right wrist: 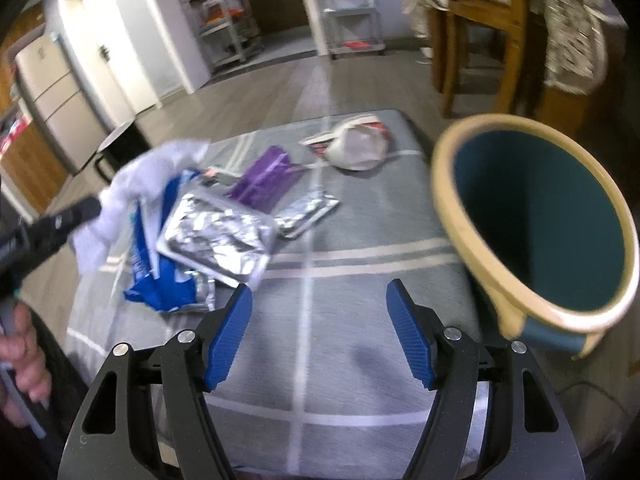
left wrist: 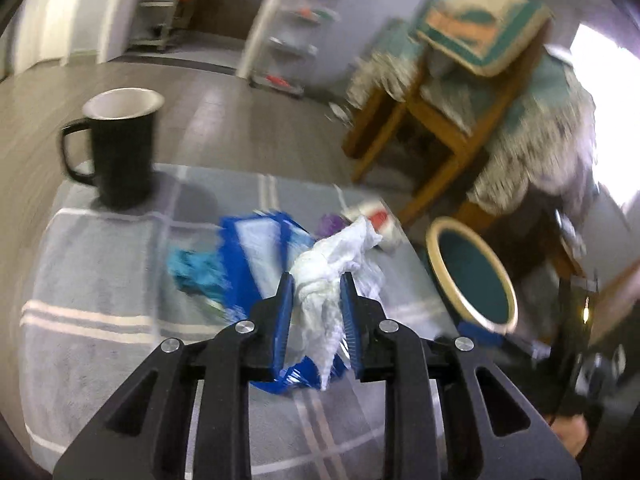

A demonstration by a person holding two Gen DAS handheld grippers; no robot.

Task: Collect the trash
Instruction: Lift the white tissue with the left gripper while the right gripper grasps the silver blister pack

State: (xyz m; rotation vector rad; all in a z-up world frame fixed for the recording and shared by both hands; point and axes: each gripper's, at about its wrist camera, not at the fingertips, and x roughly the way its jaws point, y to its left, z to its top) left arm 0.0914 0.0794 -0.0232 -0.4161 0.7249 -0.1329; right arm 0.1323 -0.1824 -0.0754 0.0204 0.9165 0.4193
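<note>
Over the grey desk, left claw clamped on white tissue, right claw spread apart, teal bin at right, foil wrappers left.

Crumpled white tissue lifted, wrappers seemingly on cloth.

Grey wood-plank floor is reflecting a streak of daylight. Metal shelving racks are standing against the far wall beside a white door. Wooden chair is sitting to the right, next to a table draped in a fringed patterned cloth. Bright window is blowing out the far right.
</note>
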